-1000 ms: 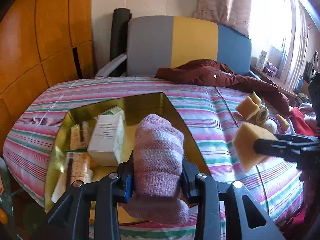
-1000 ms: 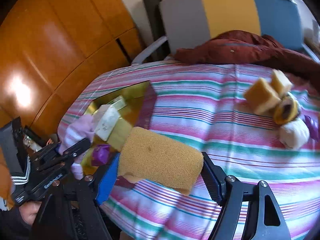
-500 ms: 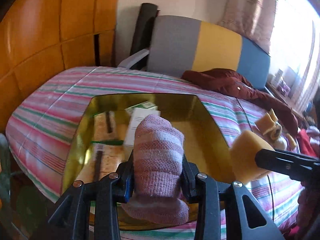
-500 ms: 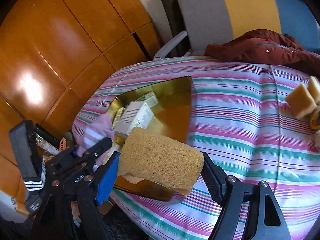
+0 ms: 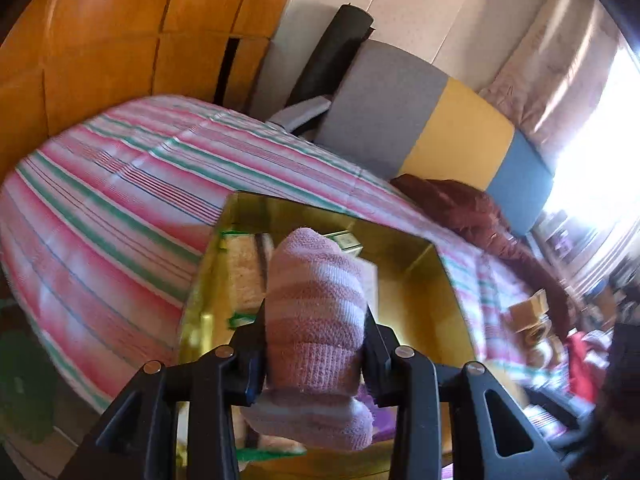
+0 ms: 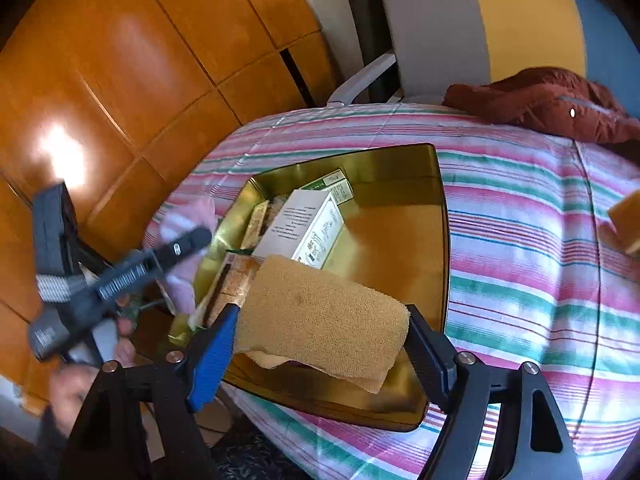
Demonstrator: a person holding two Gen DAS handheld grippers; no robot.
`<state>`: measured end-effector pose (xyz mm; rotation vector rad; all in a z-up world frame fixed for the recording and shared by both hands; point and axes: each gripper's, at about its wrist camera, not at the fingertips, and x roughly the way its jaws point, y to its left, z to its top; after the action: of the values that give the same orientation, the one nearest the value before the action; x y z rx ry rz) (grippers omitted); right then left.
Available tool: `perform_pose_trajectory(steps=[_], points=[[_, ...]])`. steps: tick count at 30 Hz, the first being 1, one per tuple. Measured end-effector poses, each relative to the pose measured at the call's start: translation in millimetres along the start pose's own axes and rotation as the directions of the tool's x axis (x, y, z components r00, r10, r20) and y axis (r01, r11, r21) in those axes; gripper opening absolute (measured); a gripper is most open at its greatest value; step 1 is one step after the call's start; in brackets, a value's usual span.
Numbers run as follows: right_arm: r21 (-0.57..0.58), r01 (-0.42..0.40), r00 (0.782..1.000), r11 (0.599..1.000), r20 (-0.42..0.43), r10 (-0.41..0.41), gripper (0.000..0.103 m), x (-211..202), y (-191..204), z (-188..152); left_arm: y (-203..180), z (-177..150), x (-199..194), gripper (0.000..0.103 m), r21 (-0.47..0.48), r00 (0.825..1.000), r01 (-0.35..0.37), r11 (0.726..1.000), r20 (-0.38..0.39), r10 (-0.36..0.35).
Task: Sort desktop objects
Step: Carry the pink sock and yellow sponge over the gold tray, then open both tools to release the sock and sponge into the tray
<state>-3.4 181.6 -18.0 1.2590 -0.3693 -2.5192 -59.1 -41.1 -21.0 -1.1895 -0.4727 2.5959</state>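
Now each tool (image 5: 316, 344) (image 6: 320, 328) grips its load over the gold rectangular tin (image 6: 400, 168), the left clamping a pink striped rolled sock (image 5: 316, 312), the right a tan sponge block (image 6: 324, 312), so each should descend into bare floor before releasing.

I'm working in a home. I see a striped bedspread (image 6: 520, 208), wooden wardrobe panels (image 6: 132, 64) and a curtained window (image 5: 560, 60).

Fuzzy knit sock (image 5: 316, 320), porous rough sponge (image 6: 320, 316), glossy metal tin (image 6: 400, 232).
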Motion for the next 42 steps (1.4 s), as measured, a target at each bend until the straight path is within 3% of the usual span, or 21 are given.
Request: perform_pose_trajectory(steps=[2, 5, 11, 17, 25, 42], points=[[-0.029, 0.012, 1.000, 1.000, -0.012, -0.012, 0.082, 4.7, 5.7, -2.1, -0.1, 6.6, 8.8, 0.042, -0.002, 1.000, 0.002, 1.000, -0.013, -0.002], [-0.049, 0.028, 0.999, 0.998, -0.030, -0.030, 0.095, 12.4, 9.4, -6.1, 1.5, 13.4, 21.8, 0.045, -0.008, 1.000, -0.009, 1.000, -0.024, 0.008], [-0.027, 0.048, 0.998, 0.999, -0.047, -0.049, 0.099, 20.1, 3.8, -13.9, 3.1, 16.0, 44.0, 0.062, -0.005, 0.996, -0.024, 1.000, -0.083, 0.024], [-0.007, 0.061, 0.997, 0.998, -0.042, -0.062, 0.102, 16.6, 1.7, -18.5, 10.5, 10.3, 24.1, 0.062, -0.019, 0.996, -0.090, 0.996, -0.007, 0.090], [-0.043, 0.139, 0.990, 0.989, -0.004, -0.139, 0.103, 7.8, 8.7, -23.3, -2.9, -11.7, -5.7, 0.062, 0.083, 0.982, -0.181, 0.980, 0.077, 0.174], [-0.076, 0.215, 0.976, 0.974, 0.061, -0.210, 0.103, -10.1, 11.9, -31.0, -47.1, -42.2, -29.3, 0.062, 0.235, 0.979, -0.194, 0.953, 0.106, 0.173]])
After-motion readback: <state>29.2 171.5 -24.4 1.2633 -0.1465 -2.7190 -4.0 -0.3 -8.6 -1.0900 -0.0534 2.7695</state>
